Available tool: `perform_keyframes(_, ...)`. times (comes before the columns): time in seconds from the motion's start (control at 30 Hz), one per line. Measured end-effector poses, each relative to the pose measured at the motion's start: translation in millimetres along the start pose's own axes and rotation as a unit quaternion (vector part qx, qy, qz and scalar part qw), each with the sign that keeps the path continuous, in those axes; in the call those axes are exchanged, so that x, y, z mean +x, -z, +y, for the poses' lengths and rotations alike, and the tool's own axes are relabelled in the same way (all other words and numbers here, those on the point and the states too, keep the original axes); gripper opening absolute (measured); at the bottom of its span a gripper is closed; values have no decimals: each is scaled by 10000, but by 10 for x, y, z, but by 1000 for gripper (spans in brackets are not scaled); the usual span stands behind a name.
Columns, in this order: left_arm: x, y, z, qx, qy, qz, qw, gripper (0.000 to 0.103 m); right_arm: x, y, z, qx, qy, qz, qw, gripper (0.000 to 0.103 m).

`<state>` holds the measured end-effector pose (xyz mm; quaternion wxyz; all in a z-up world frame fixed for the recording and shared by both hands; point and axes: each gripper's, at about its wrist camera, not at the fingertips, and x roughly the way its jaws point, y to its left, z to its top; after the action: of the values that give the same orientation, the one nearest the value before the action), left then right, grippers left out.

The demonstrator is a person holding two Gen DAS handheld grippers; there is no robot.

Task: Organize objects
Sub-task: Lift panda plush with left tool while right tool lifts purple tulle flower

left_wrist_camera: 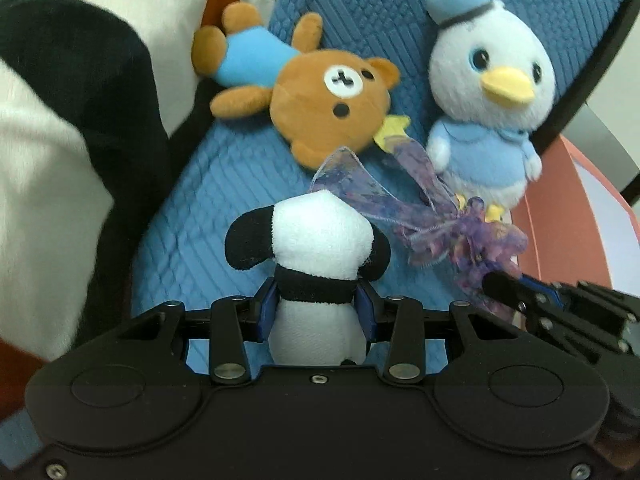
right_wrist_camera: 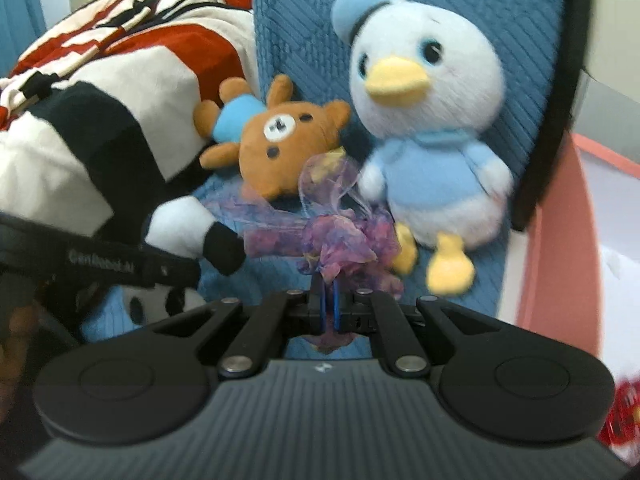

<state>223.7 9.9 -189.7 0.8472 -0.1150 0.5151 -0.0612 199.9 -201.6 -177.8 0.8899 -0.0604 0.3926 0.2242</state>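
Left gripper (left_wrist_camera: 316,310) clamped on panda plush (left_wrist_camera: 316,248) at six o'clock, right gripper (right_wrist_camera: 329,306) pinching purple ribbon bow (right_wrist_camera: 340,236) at six o'clock, brown bear (left_wrist_camera: 320,100) at twelve, duck (left_wrist_camera: 486,92) at two.

Open blue cushion (left_wrist_camera: 208,216) lies ahead left; bear (left_wrist_camera: 320,100), duck (left_wrist_camera: 488,92) and striped blanket (left_wrist_camera: 60,100) hem it.

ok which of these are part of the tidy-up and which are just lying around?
In the job:
- panda plush, held by left gripper
- purple ribbon bow, held by right gripper
- bear plush
- duck plush

Lying about:
- striped blanket
- pink box
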Motion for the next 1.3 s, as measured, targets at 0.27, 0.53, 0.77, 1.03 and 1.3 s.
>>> perform_keyframes(0.27, 31, 147, -126, 228, 4, 115, 9997, 39, -257, 349, 188, 13, 0, 277, 9996, 6)
perform_keyframes(0.53, 51, 159, -151, 325, 27, 68, 9994, 44, -236, 390, 155, 341, -224, 313, 9987, 10)
perform_keyframes(0.77, 90, 199, -89, 155, 144, 164, 9996, 50, -127, 220, -90, 996, -145, 21, 9949, 57)
perform_keyframes(1.03, 113, 197, -119, 388, -60, 53, 9992, 58, 304, 88, -271, 1221, -83, 219, 9922, 83)
perform_keyframes(1.3, 147, 201, -105, 423, -85, 107, 9990, 58, 713, 86, -257, 1032, 94, 543, 9931, 66)
